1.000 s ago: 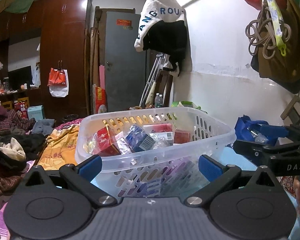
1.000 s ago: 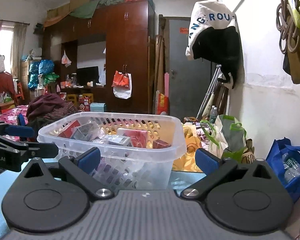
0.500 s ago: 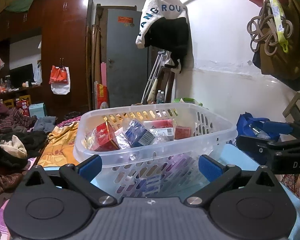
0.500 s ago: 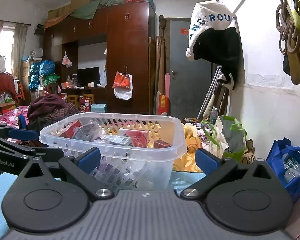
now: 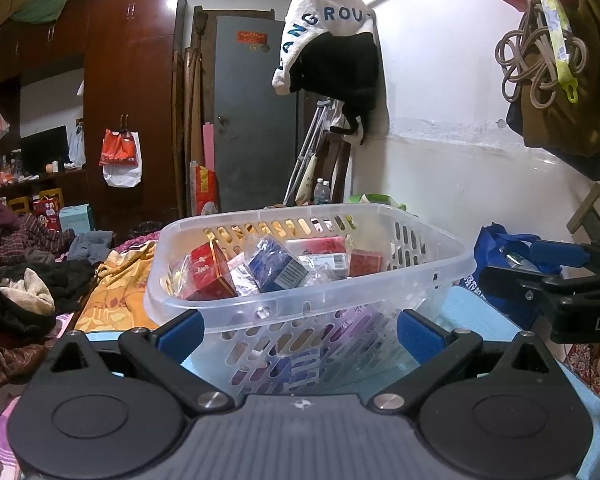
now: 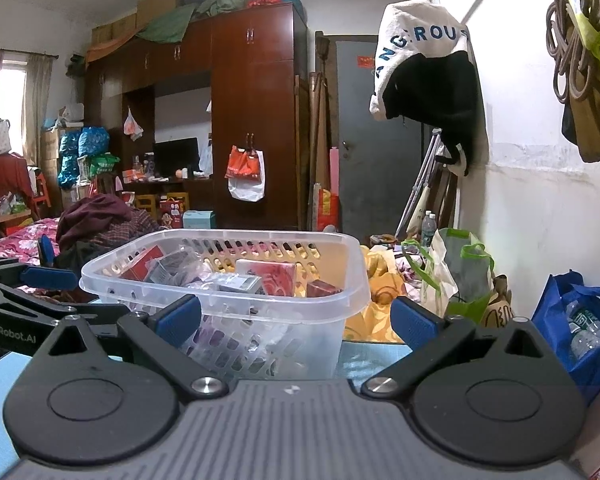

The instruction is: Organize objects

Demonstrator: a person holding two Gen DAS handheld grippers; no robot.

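Left wrist view | basket (image 5: 312,280) of small boxes (image 5: 274,266) sits on the bench (image 5: 476,316) | your 2 grippers, left (image 5: 300,330) and right (image 6: 296,318), face it, fingers apart, empty | step unclear: boxes already inside.

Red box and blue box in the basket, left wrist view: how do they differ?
The red box lies toward the basket's left side; the blue box sits nearer the middle, to its right. The red box shows a gold-edged face; the blue box shows a white barcode panel. Both lie tilted among clear wrappers, and neither gripper touches them.
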